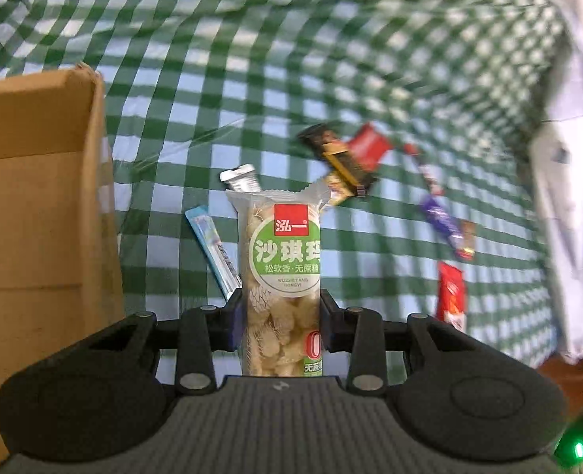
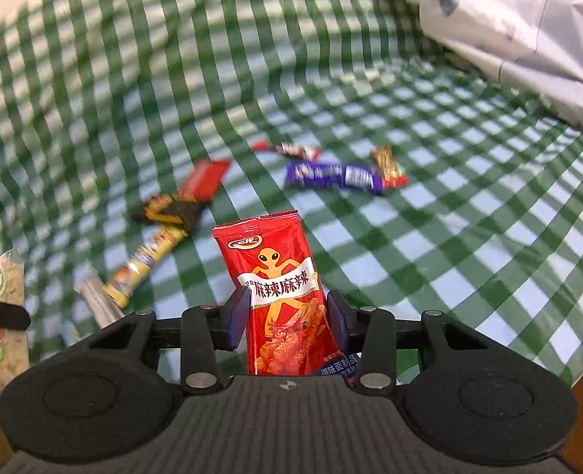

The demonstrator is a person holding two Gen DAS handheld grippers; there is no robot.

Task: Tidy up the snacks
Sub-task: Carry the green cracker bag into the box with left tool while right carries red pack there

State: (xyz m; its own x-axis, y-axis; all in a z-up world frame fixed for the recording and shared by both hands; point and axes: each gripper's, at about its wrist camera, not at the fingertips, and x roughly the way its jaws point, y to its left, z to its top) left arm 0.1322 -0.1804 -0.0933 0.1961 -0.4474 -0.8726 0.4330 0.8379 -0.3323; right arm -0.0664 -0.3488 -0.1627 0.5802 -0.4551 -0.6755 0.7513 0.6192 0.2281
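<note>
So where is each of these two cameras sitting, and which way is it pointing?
Left wrist view: rides on the left claw, looking down along it at the green-and-white checked tablecloth; its fingers clamp a clear green-labelled snack pack, beside a brown cardboard box.
Right wrist view: rides on the right claw, looking down at the same cloth; its fingers clamp a red spicy-snack packet.
Shared: both show the purple candy wrapper, and the right view catches the left claw's pack at its left edge.

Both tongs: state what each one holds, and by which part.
Left tongs grip the green-label sachima pack across its lower half. Right tongs grip the red spicy snack packet across its lower half.
</note>
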